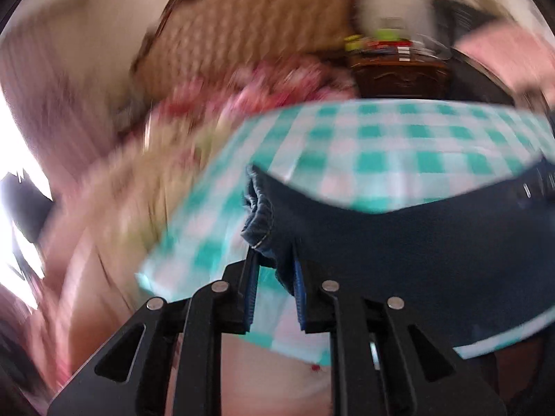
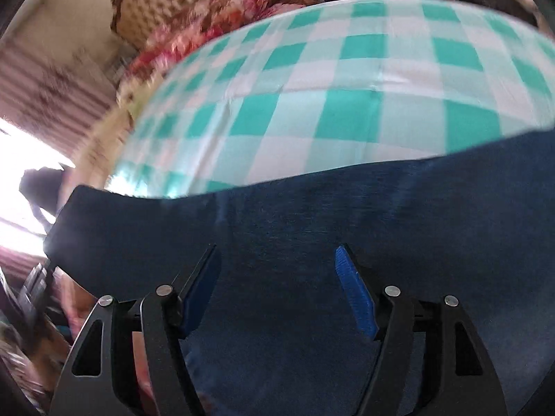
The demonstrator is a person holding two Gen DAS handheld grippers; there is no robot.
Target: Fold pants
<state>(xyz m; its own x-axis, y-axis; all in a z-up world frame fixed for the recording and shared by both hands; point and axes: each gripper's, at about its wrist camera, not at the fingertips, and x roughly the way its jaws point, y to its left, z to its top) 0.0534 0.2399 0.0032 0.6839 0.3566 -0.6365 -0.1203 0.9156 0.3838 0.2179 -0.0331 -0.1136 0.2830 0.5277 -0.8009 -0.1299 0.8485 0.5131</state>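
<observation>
Dark blue denim pants (image 1: 399,235) lie across a bed covered by a teal and white checked sheet (image 1: 381,145). My left gripper (image 1: 275,253) is shut on the pants near their bunched hem or waistband edge (image 1: 258,222), with cloth pinched between the blue pads. In the right wrist view the pants (image 2: 312,215) fill the lower half over the checked sheet (image 2: 329,97). My right gripper (image 2: 277,253) is open, its blue pads (image 2: 357,291) spread wide just above the denim, holding nothing. Both views are motion-blurred.
A flowered blanket (image 1: 263,86) and a tan quilted headboard (image 1: 242,27) sit behind the bed. A dark wooden nightstand (image 1: 399,76) with small items stands at the back right. A bright window (image 2: 20,159) lies to the left.
</observation>
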